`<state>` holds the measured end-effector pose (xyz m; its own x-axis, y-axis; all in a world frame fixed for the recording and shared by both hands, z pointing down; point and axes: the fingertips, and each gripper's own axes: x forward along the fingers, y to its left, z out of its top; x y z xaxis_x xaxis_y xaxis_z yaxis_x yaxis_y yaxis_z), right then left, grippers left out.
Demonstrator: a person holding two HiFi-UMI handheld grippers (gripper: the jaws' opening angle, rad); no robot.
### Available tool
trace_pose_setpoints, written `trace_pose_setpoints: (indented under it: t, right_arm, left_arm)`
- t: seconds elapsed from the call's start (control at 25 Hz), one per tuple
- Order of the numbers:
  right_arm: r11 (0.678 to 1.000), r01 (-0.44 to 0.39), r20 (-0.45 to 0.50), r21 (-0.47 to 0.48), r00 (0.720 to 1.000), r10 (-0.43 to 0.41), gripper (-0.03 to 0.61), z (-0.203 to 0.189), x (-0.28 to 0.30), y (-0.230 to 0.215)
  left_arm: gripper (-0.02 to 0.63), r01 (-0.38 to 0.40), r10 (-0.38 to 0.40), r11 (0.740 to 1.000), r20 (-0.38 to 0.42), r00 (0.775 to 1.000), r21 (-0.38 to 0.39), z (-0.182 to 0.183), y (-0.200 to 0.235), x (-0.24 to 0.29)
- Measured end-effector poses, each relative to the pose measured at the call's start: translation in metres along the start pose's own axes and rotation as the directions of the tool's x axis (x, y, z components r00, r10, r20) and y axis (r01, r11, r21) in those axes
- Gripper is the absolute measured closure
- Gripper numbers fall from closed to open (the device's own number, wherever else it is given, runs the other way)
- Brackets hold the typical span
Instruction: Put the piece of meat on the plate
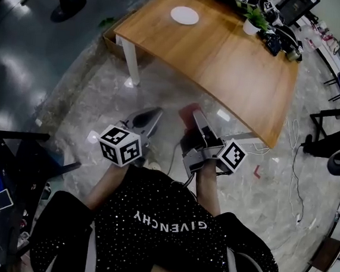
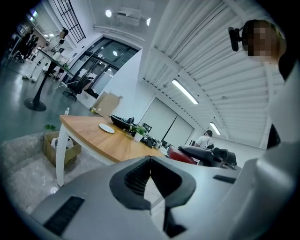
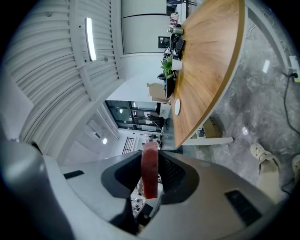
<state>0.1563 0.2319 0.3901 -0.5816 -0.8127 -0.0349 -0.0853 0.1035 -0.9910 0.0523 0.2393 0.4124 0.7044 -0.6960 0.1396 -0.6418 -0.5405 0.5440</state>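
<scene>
Head view: the left gripper [image 1: 154, 114] was held over the marbled floor [image 1: 90, 95], short of the wooden table [image 1: 236, 67]. Its jaws came to a single point with nothing showing between them. Beside it, the right gripper [image 1: 195, 114] carried the piece of meat [image 1: 188, 110], of which only a red edge showed past the jaw. The plate [image 1: 184, 15] lay bare at the table's far end, well apart from both grippers. The clutter beside a potted plant [image 1: 253, 19] was too dark and small to identify. Left gripper view: the jaw tips met and held nothing, with only a sliver of floor visible below them. The plate [image 2: 107, 128] appeared small on the table [image 2: 101, 143], and the right gripper [image 2: 206, 154] partly hid the piece of meat [image 2: 180, 154]. Right gripper view: the jaws were pinched on the piece of meat [image 3: 150, 168], seen edge-on as a narrow red slab whose lower end was lost among the jaw parts. The plate [image 3: 177, 107] showed only as a thin white sliver on the table [image 3: 206, 65].
</scene>
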Motion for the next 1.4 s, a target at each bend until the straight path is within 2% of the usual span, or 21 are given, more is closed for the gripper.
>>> trace_pose_setpoints:
  t: [0.24,0.76,1.4]
  right_arm:
    - [1.000,0.009,-0.014,0.000,1.000,-0.009,0.482,0.016,0.038,-0.005]
    - [0.999,0.048,-0.003,0.012,0.999,-0.048,0.482,0.066,0.123,-0.008]
    - [0.995,0.101,-0.018,0.021,0.995,-0.101,0.482,0.090,0.243,-0.020]
  left_arm:
    - [0.603,-0.017,0.017,1.000,-0.010,1.000,-0.024,0.015,0.034,0.023]
    - [0.602,0.007,-0.008,0.999,-0.025,1.000,-0.043,0.072,0.086,0.087]
    - [0.601,-0.009,0.004,0.995,-0.055,0.998,-0.096,0.131,0.186,0.133]
